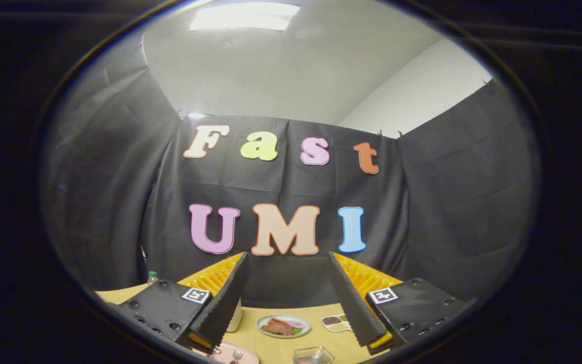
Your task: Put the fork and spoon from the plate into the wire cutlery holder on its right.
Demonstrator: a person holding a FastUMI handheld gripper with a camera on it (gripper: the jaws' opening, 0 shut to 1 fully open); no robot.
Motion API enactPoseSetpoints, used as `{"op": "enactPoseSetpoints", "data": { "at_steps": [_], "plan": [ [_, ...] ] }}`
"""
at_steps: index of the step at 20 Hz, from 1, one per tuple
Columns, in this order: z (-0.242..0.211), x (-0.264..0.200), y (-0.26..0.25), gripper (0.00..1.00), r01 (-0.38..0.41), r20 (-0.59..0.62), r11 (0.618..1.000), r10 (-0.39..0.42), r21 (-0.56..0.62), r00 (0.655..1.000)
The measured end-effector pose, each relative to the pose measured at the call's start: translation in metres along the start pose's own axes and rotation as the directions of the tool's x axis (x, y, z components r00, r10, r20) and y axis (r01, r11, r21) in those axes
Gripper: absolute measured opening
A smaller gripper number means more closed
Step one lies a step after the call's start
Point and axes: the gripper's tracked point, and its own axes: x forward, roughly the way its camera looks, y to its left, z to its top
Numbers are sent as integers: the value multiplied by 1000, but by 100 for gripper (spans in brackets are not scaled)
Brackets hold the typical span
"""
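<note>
My gripper (pixel 288 255) is held high above the table and stands open, with nothing between its black ribbed fingers (pixel 228 298). Far below, under the left finger, lies a pink plate (pixel 244 353) with a fork (pixel 235 356) on it. The finger hides the rest of the plate. To the plate's right stands a small square container with a thin rim (pixel 313 355); it is too small and cut off to tell whether it is wire.
On the yellow table (pixel 271 349), beyond the pink plate, sit a plate of toy food (pixel 283 326) and a small divided tray (pixel 336 322). A white cup (pixel 237 317) peeks from behind the left finger. A bottle (pixel 153 277) stands at the far left.
</note>
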Motion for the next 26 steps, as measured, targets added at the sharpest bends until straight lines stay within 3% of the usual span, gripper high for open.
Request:
{"op": "enactPoseSetpoints", "data": {
  "at_steps": [9,13,17,20,26],
  "plan": [
    [-10,4,5,98,-8,-26,1000,9,14,1000],
    [-51,5,29,98,-74,-126,996,80,52,989],
    [-121,-4,56,98,-133,-306,987,156,93,939],
    [-166,-15,74,98,-190,-414,976,216,104,884],
    [-246,-39,96,98,-271,-576,960,261,71,775]
  ]
}}
